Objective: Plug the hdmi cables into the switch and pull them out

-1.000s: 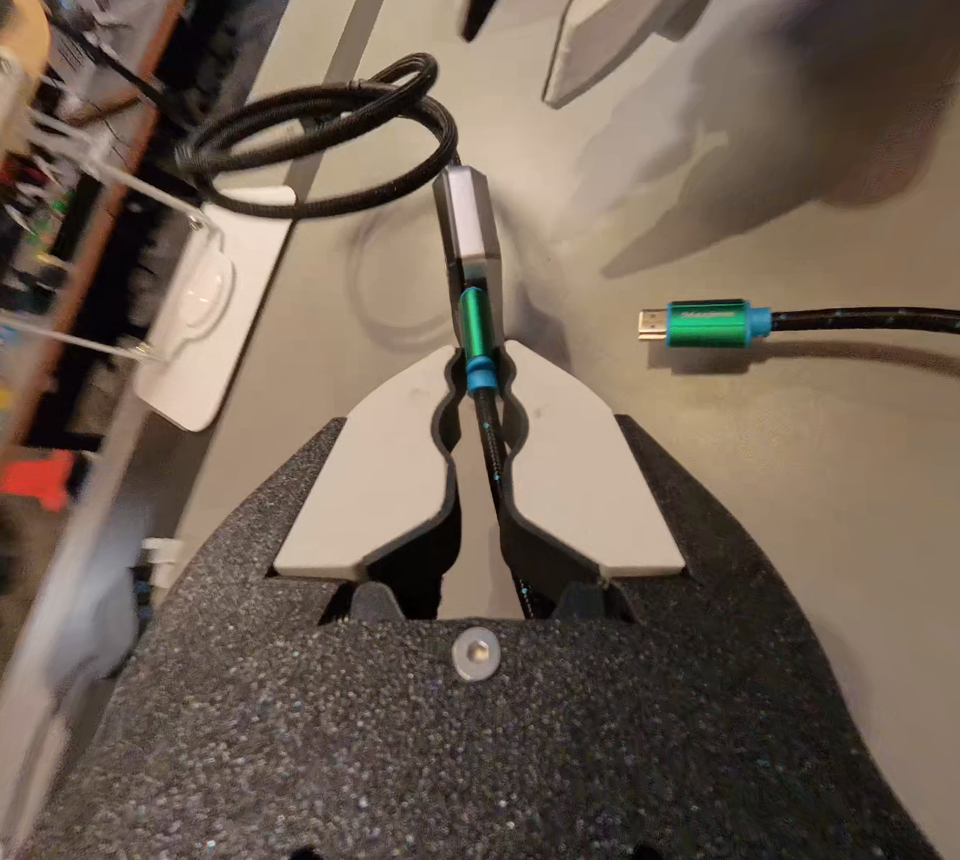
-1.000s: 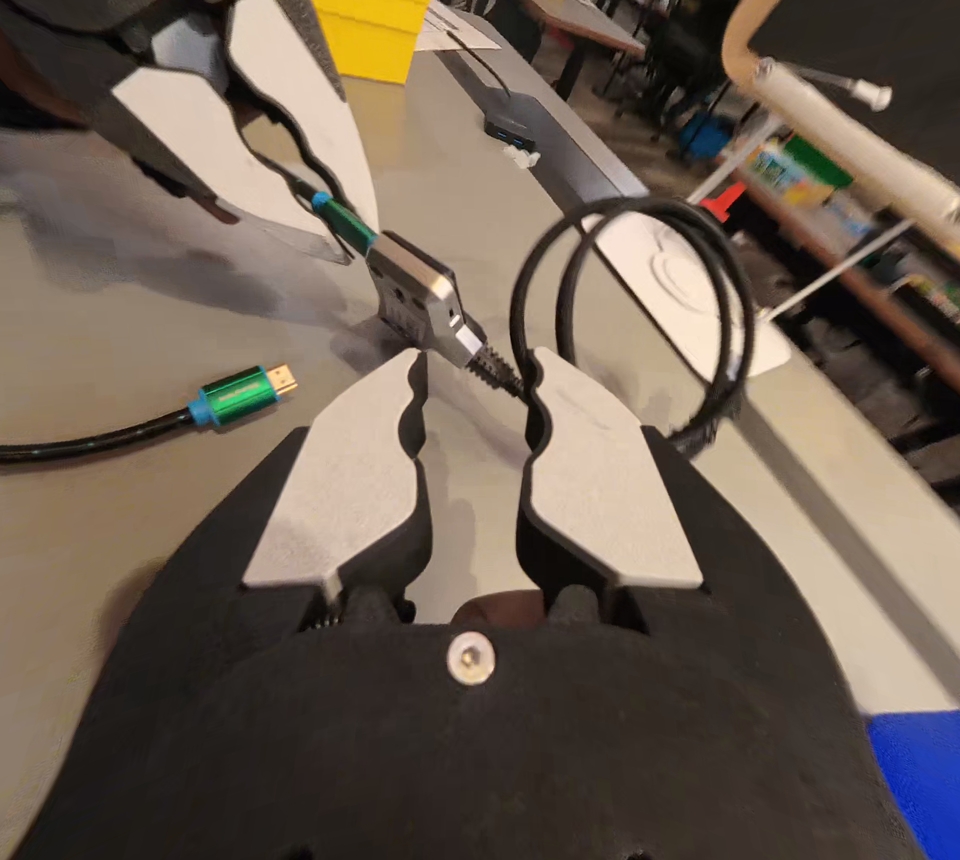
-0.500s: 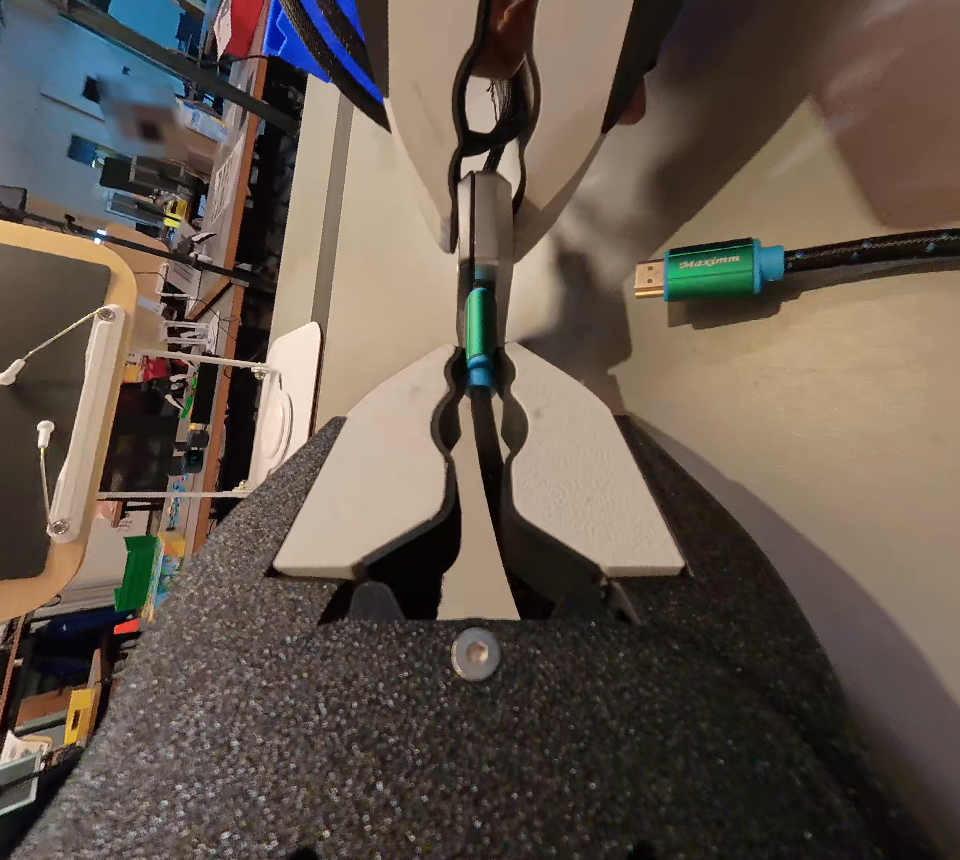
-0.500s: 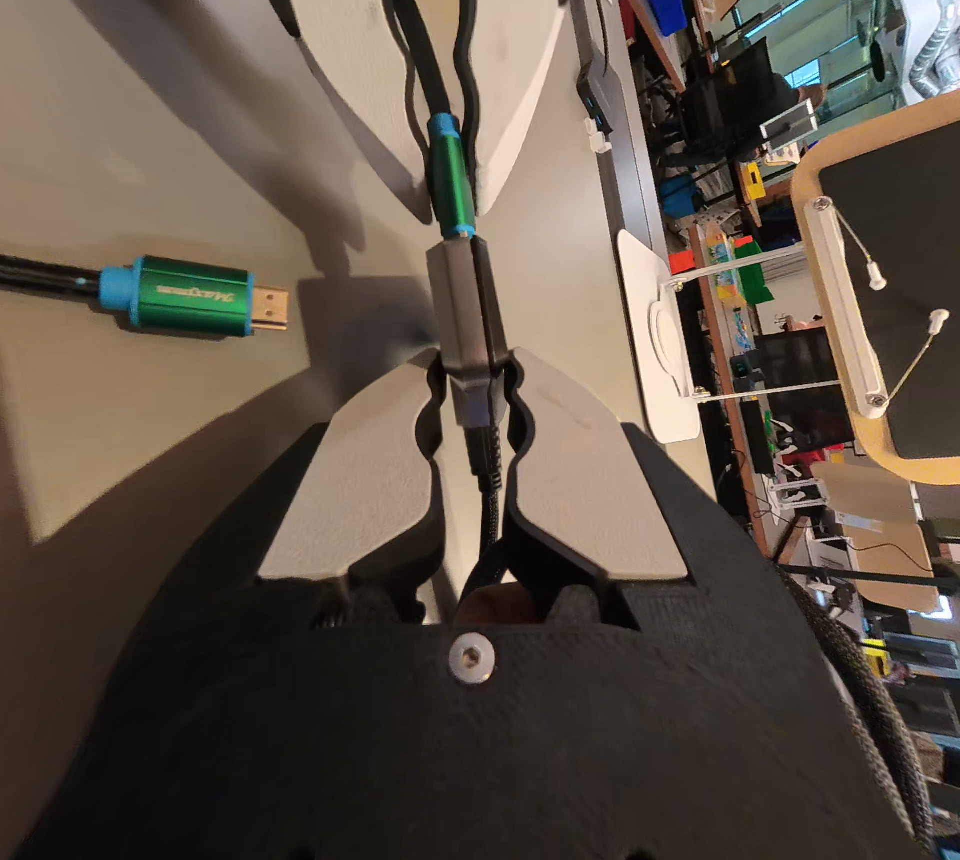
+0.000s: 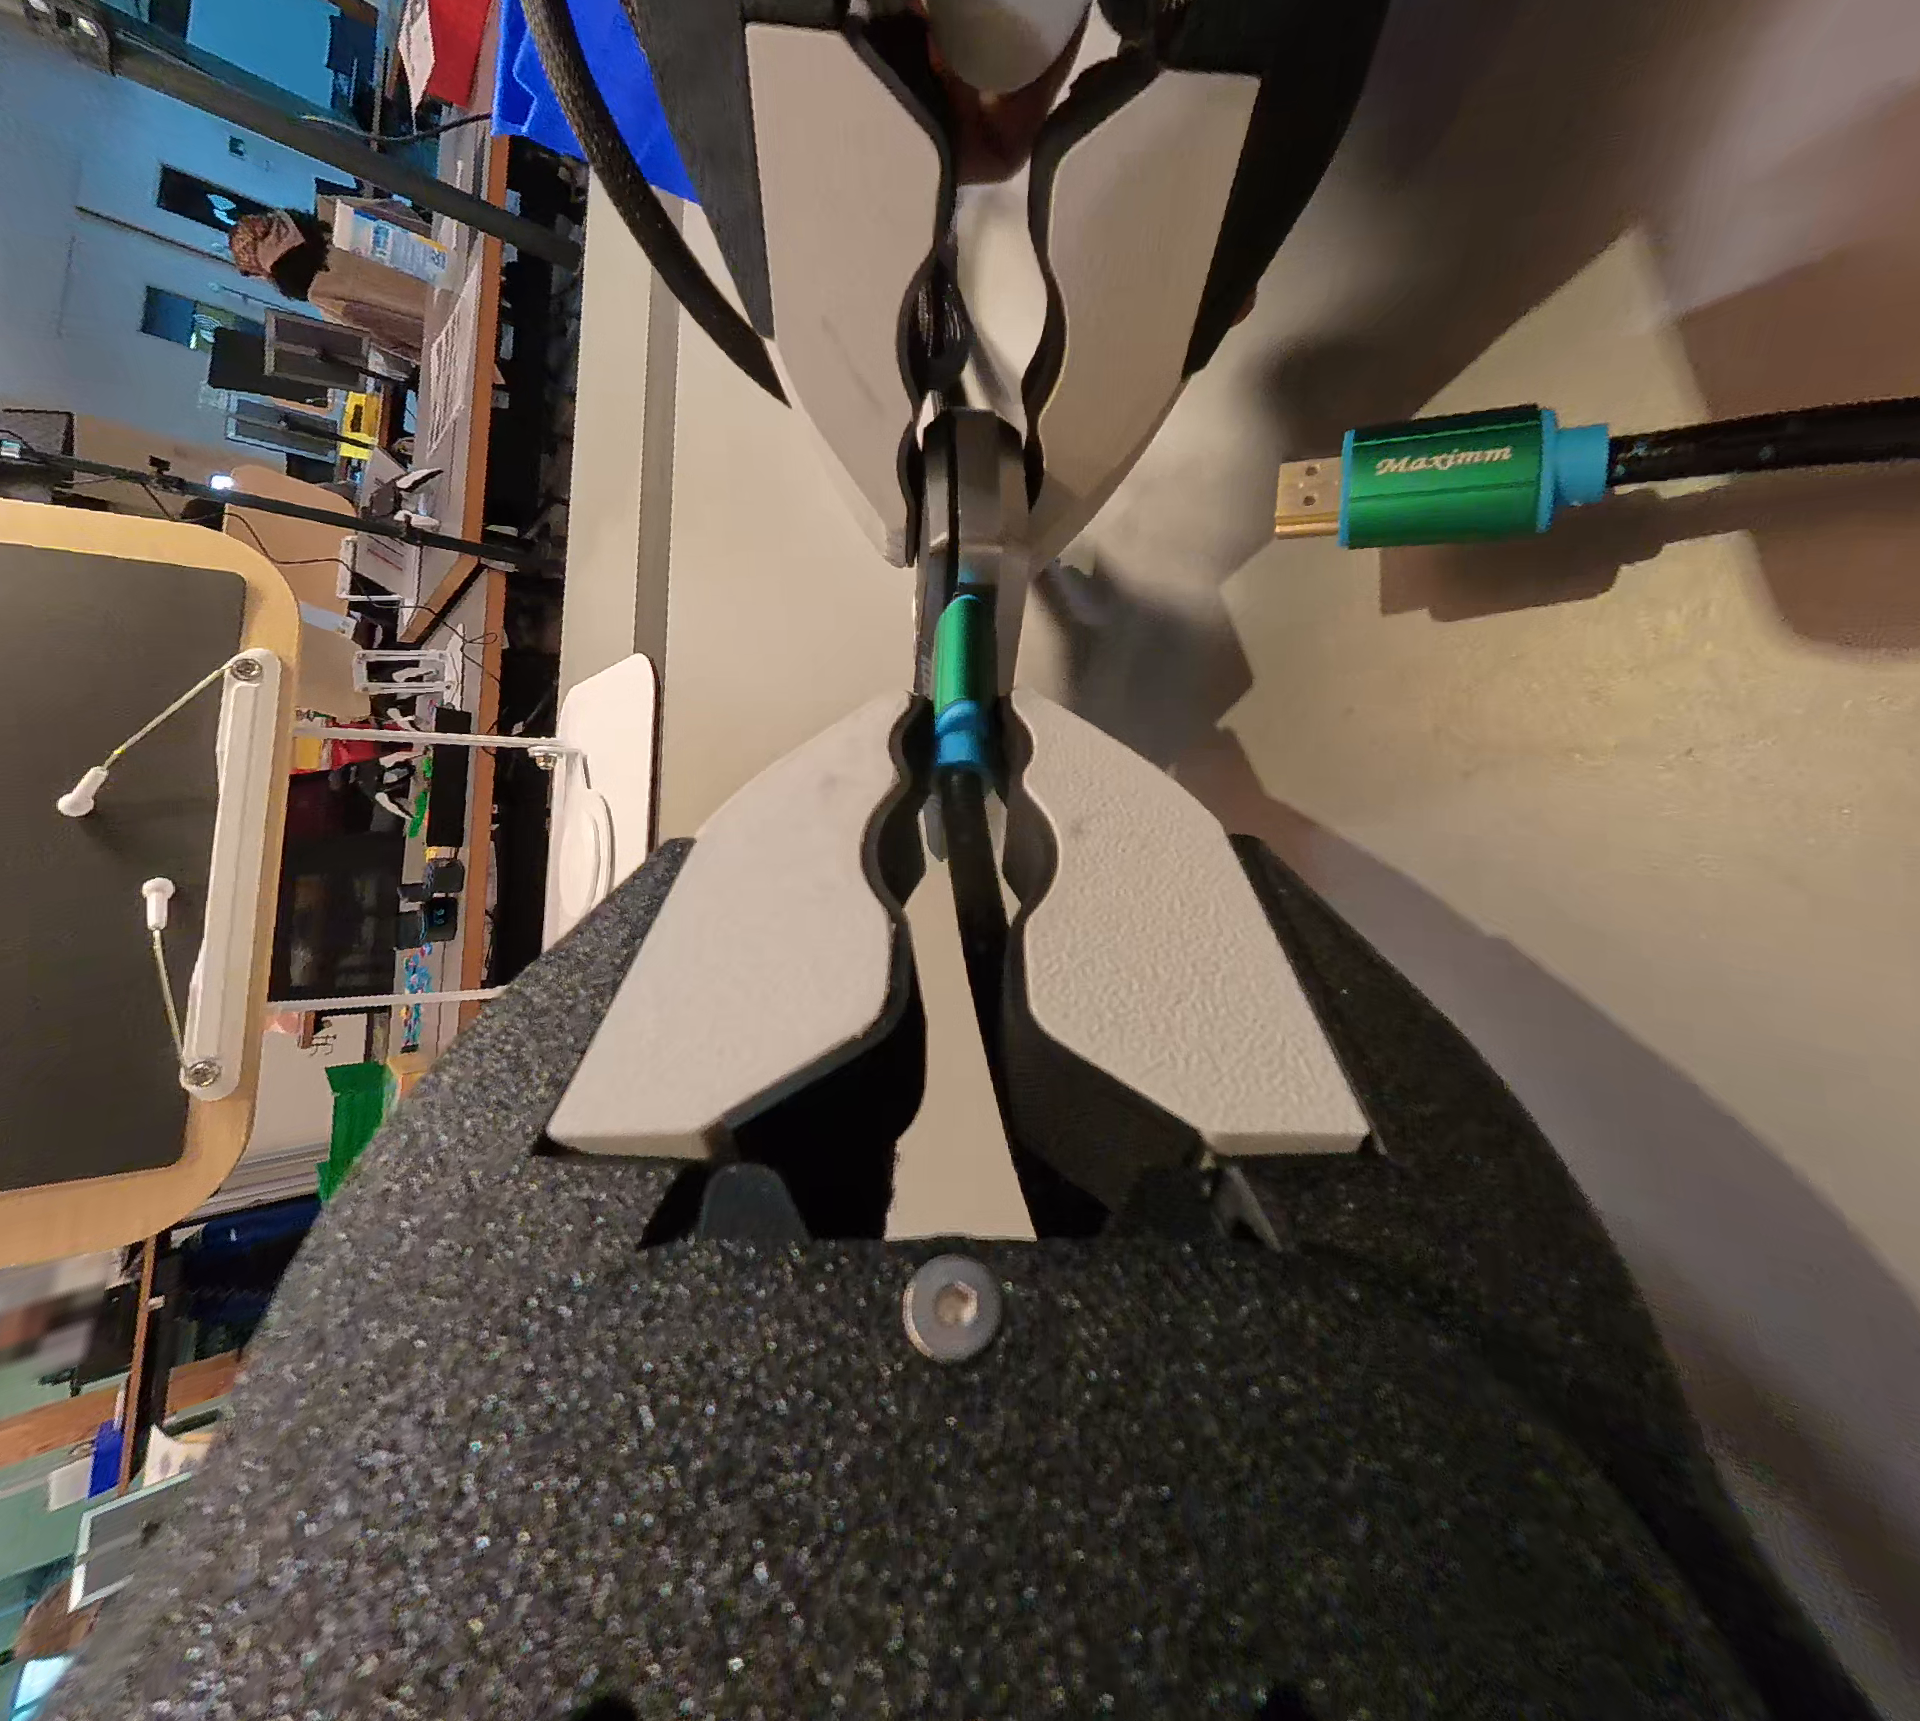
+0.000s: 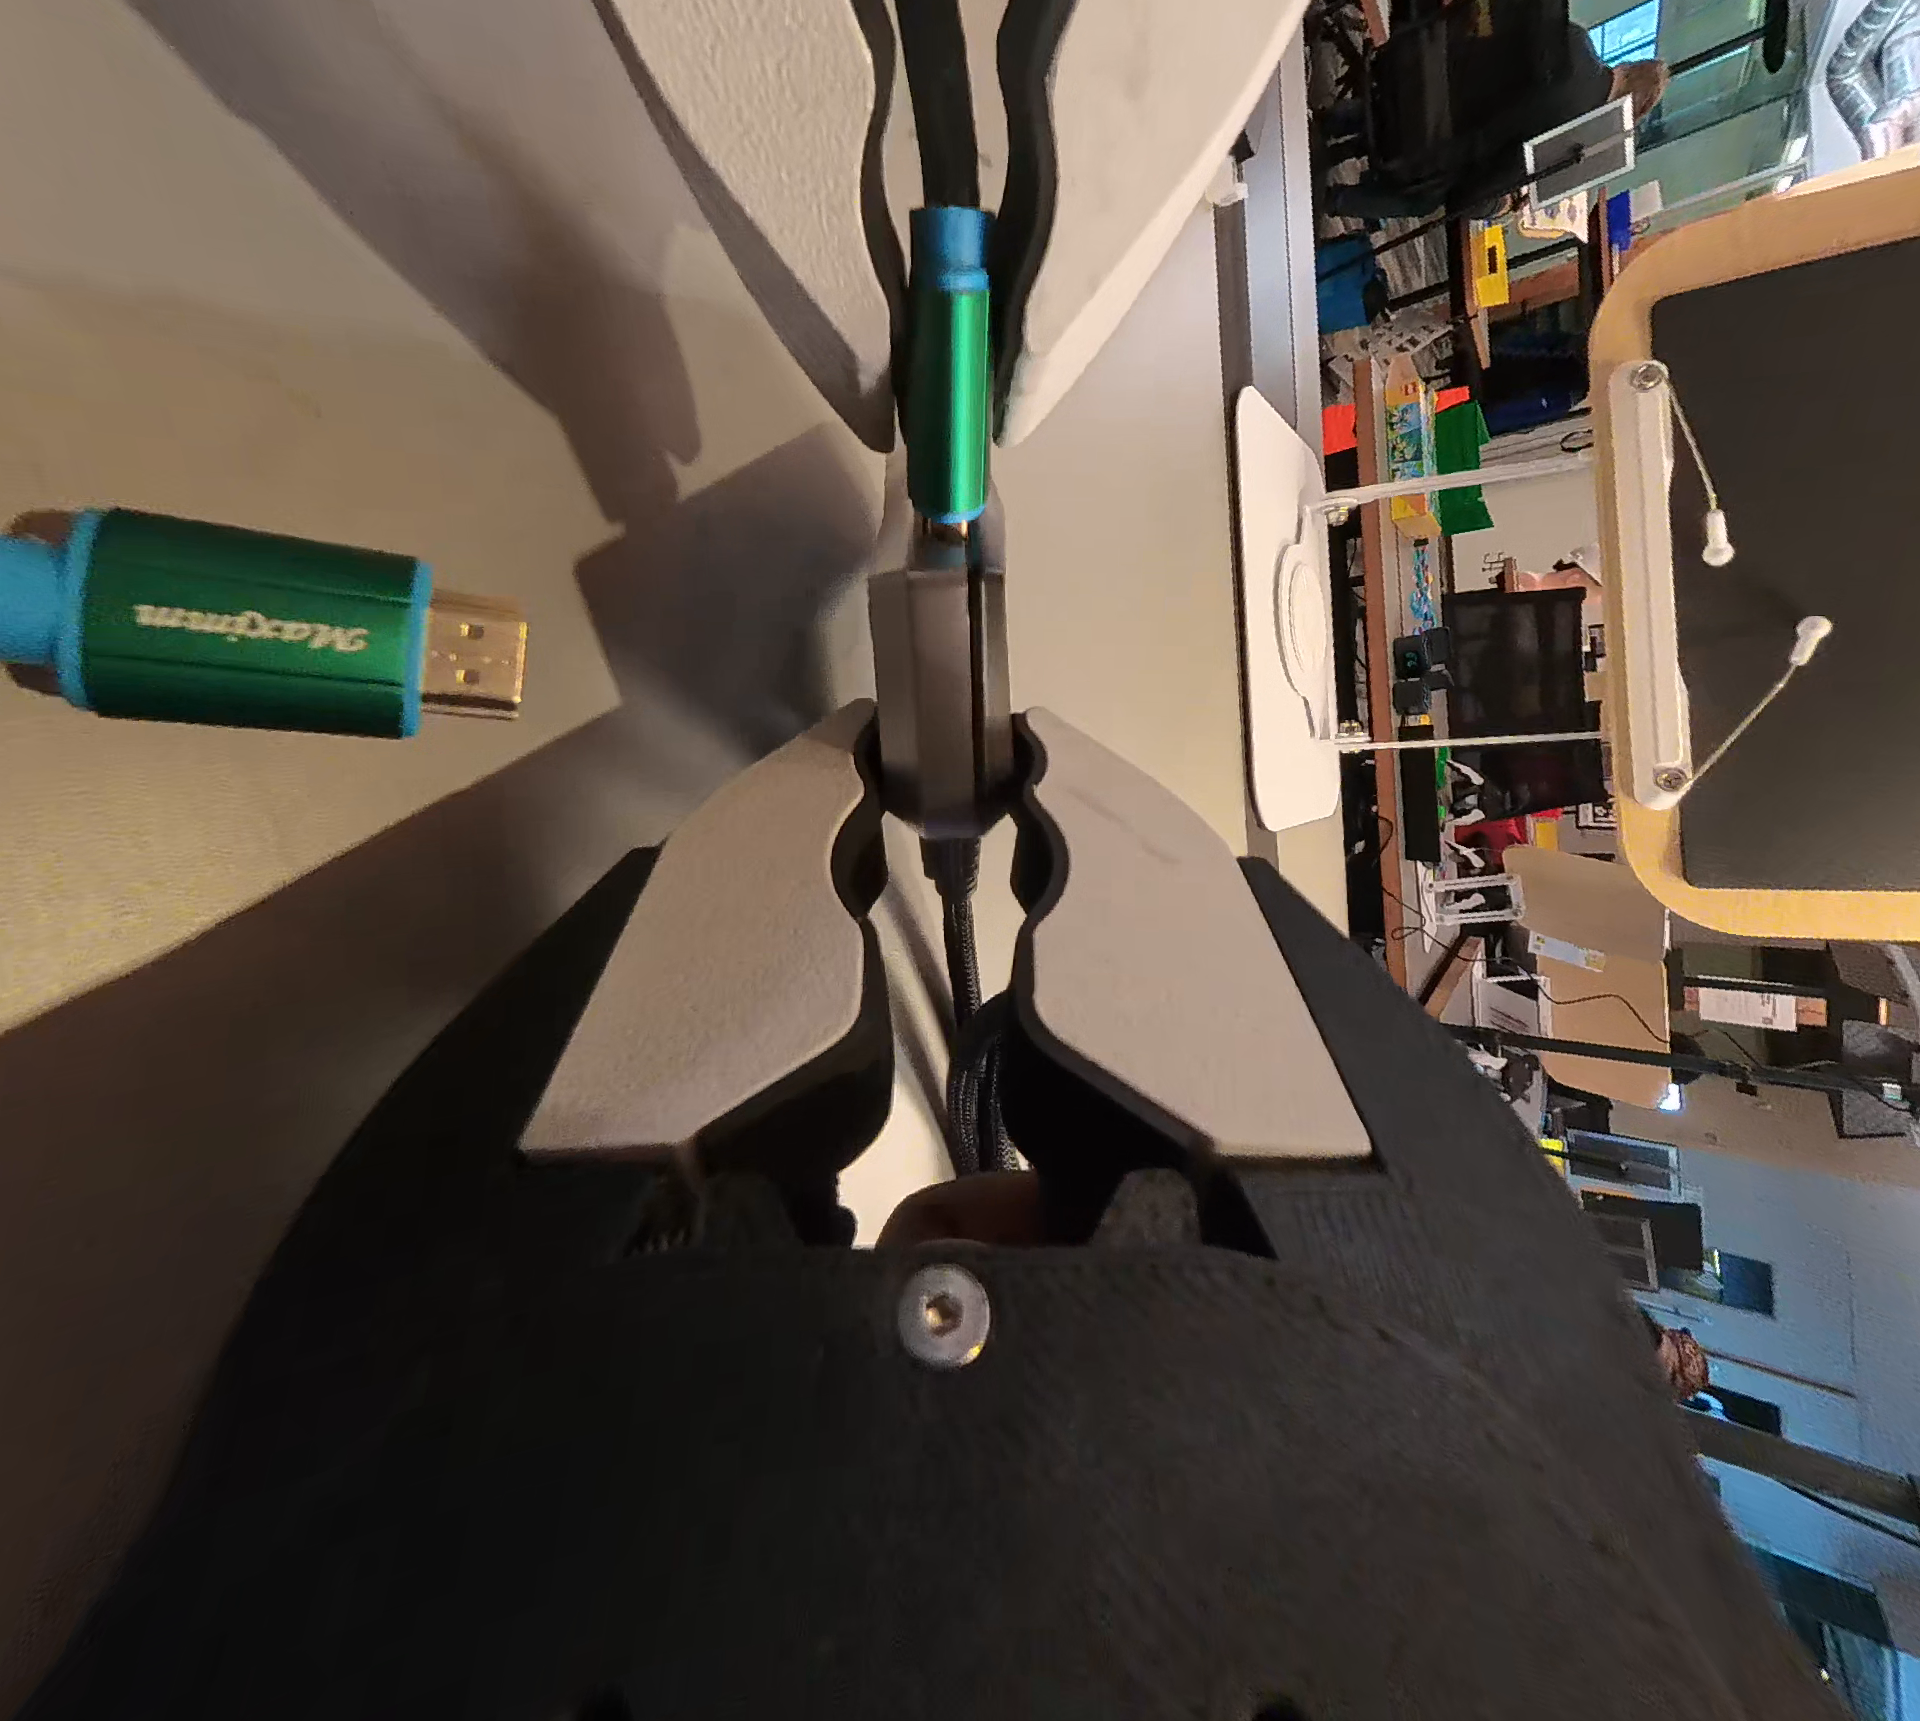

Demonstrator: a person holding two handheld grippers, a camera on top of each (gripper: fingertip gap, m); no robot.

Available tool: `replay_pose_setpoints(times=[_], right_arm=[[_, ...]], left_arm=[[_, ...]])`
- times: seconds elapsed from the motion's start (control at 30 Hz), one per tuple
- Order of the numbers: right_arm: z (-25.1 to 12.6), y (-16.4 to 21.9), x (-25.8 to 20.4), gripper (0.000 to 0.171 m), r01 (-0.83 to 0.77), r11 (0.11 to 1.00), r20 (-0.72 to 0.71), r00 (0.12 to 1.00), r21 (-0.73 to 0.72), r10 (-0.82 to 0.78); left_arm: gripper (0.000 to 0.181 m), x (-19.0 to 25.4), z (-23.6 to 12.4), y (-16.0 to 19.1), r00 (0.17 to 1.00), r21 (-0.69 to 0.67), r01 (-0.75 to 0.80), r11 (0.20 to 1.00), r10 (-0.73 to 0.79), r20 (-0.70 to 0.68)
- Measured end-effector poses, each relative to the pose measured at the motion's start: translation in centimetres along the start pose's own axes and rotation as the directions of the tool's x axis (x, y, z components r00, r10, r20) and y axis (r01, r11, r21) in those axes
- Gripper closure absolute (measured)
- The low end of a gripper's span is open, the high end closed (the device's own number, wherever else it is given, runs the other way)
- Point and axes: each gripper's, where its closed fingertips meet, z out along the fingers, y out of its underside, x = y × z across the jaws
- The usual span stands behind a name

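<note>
My left gripper [image 5: 961, 721] is shut on a green HDMI plug [image 5: 958, 658] with a blue collar, whose tip sits in the grey metal switch [image 5: 966, 492]. My right gripper [image 6: 943, 741] is shut on that switch [image 6: 940, 684] from the opposite side, facing the left one [image 6: 945, 414]. The plug [image 6: 945, 404] and switch are held edge-on, in line, lifted off the table. A second green HDMI plug [image 5: 1444, 487] with a gold tip lies loose on the table; it also shows in the right wrist view [image 6: 249, 632].
The grey table [image 5: 1558, 788] lies under both grippers. The switch's own black braided cable [image 6: 971, 1048] runs back through my right gripper. A white pad [image 6: 1283, 611] lies at the table edge. A wooden-framed dark board [image 6: 1787, 559] and cluttered benches lie beyond. My right fingertips sit around 5 cm from my left ones.
My right gripper has closed onto the switch, which was lying on the table a second ago. Both grippers have turned on their sides and lifted switch and plug together.
</note>
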Motion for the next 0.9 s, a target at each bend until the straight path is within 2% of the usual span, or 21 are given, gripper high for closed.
replay_pose_setpoints(times=[0.13, 0.3, 0.4, 0.5, 0.6, 0.67, 0.7, 0.73, 0.8, 0.9], right_arm=[[-0.2, 0.3, -0.2, 0.150, -0.039, 0.999, 0.034, 0.999, 0.021, 0.038], [-1.1, 0.5, -0.2, 0.149, -0.145, 0.988, 0.119, 0.983, 0.058, 0.138], [-1.2, 1.3, -0.1, 0.149, -0.120, 0.993, 0.104, 0.988, 0.017, 0.117], [-1.3, 1.9, -0.1, 0.148, -0.124, 0.992, 0.096, 0.988, 0.002, 0.123], [-1.5, 2.1, -0.3, 0.147, -0.136, 0.991, 0.099, 0.986, 0.002, 0.135], [-1.6, 2.0, -0.5, 0.146, -0.151, 0.989, 0.106, 0.983, 0.006, 0.149], [-1.6, 2.0, -0.6, 0.145, -0.161, 0.987, 0.110, 0.981, 0.009, 0.159], [-1.6, 2.0, -0.7, 0.144, -0.170, 0.985, 0.114, 0.979, 0.009, 0.168], [-1.6, 2.1, -0.9, 0.143, -0.184, 0.983, 0.124, 0.976, 0.007, 0.181], [-1.8, 2.1, -1.3, 0.141, -0.199, 0.980, 0.138, 0.971, 0.000, 0.197]], left_arm=[[0.170, 0.3, 0.4, 0.0, 0.999, 0.022, 0.043, 0.999, -0.043, -0.025], [0.166, 0.9, 0.6, -0.5, 0.950, 0.134, 0.286, 0.949, -0.263, -0.169], [0.132, 0.5, 0.2, -0.7, 0.900, 0.185, 0.413, 0.892, -0.368, -0.234], [0.116, -1.5, -1.4, -1.8, 0.841, 0.316, 0.537, 0.782, -0.466, -0.276], [0.102, -5.1, -3.7, -2.4, 0.746, 0.473, 0.657, 0.587, -0.597, -0.295], [0.106, -7.4, -5.1, -1.6, 0.679, 0.535, 0.698, 0.476, -0.677, -0.283], [0.123, -8.3, -5.8, -1.0, 0.656, 0.557, 0.703, 0.442, -0.706, -0.267], [0.131, -9.3, -6.6, -0.2, 0.626, 0.576, 0.706, 0.412, -0.743, -0.235], [0.133, -11.2, -8.0, 2.0, 0.552, 0.579, 0.724, 0.376, -0.818, -0.159], [0.126, -13.2, -11.6, 5.8, 0.426, 0.522, 0.774, 0.359, -0.905, -0.010]])
